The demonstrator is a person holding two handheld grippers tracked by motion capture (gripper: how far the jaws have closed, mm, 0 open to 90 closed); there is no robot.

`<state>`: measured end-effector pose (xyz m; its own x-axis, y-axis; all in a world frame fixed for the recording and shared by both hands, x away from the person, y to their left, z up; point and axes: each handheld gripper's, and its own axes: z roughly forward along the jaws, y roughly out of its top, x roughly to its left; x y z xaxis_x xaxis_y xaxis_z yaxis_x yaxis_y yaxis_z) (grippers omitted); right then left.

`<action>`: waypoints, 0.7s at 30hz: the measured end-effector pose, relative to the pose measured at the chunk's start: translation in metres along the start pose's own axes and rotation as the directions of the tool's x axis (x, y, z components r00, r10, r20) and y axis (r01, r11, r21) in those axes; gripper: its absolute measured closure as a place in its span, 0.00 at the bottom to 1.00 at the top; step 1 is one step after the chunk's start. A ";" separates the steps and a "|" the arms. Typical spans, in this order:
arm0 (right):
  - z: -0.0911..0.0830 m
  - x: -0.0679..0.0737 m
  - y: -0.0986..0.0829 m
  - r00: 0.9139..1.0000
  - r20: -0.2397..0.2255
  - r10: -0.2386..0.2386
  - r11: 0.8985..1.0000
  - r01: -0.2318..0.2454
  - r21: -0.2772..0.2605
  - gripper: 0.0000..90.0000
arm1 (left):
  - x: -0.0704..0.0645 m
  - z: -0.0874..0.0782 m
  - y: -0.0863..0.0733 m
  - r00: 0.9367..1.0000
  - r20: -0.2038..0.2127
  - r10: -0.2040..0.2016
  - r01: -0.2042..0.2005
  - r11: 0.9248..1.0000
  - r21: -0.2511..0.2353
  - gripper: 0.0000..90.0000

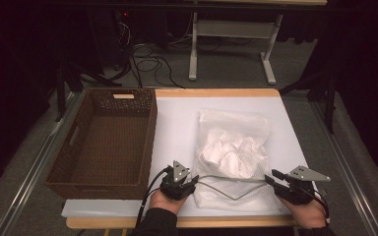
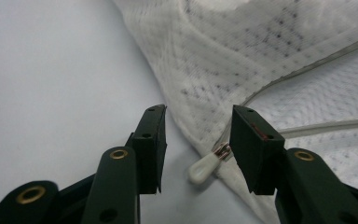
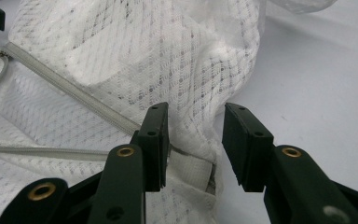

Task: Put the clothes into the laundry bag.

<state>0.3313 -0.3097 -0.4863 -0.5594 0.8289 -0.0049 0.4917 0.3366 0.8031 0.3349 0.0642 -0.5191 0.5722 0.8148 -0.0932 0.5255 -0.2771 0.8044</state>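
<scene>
The white mesh zip-up laundry bag point(image 1: 232, 157) with folded white cloth inside lies flat between both tools, running away from them up the table, its zipper edge stretched sideways from one to the other. Left gripper point(image 2: 196, 135) is spread wide, the small white teardrop zipper pull point(image 2: 204, 168) sitting right between its jaws, untouched. Right gripper point(image 3: 195, 140) is spread too, straddling the bag's near corner.

We read this as a lab: dark curtained surround, loose cables point(image 1: 147, 61) on the floor at upper centre, white-topped counter point(image 1: 177, 123).
</scene>
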 end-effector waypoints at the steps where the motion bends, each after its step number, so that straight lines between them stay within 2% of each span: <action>1: 0.000 0.000 0.000 1.000 0.000 0.001 1.000 -0.001 -0.001 0.69 | 0.002 0.001 -0.001 1.000 0.007 -0.011 0.011 1.000 0.011 0.62; 3: 0.000 -0.001 0.000 1.000 0.006 -0.003 1.000 0.003 -0.005 0.68 | 0.003 0.002 -0.002 0.999 0.024 -0.030 0.029 0.999 0.041 0.63; 7: 0.000 -0.002 0.001 1.000 0.001 0.000 1.000 0.000 -0.014 0.67 | 0.000 0.002 -0.005 0.998 0.048 -0.038 0.035 0.997 0.074 0.68; 13: 0.002 0.001 0.001 1.000 -0.001 -0.009 1.000 0.009 -0.010 0.67 | 0.002 -0.004 -0.007 0.993 0.094 -0.070 0.063 0.996 0.069 0.88; 15: 0.002 0.001 0.002 1.000 0.000 -0.014 1.000 0.014 -0.013 0.67 | 0.000 -0.006 -0.006 0.993 0.098 -0.061 0.055 0.997 0.059 0.94; 21: 0.003 0.002 0.002 1.000 -0.001 -0.012 1.000 0.012 -0.009 0.68 | -0.008 -0.007 -0.003 0.992 0.116 -0.046 0.039 0.997 0.060 0.95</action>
<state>0.3327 -0.3059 -0.4862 -0.5661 0.8242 -0.0139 0.4786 0.3424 0.8086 0.3239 0.0620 -0.5169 0.6165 0.7621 -0.1978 0.5847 -0.2749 0.7633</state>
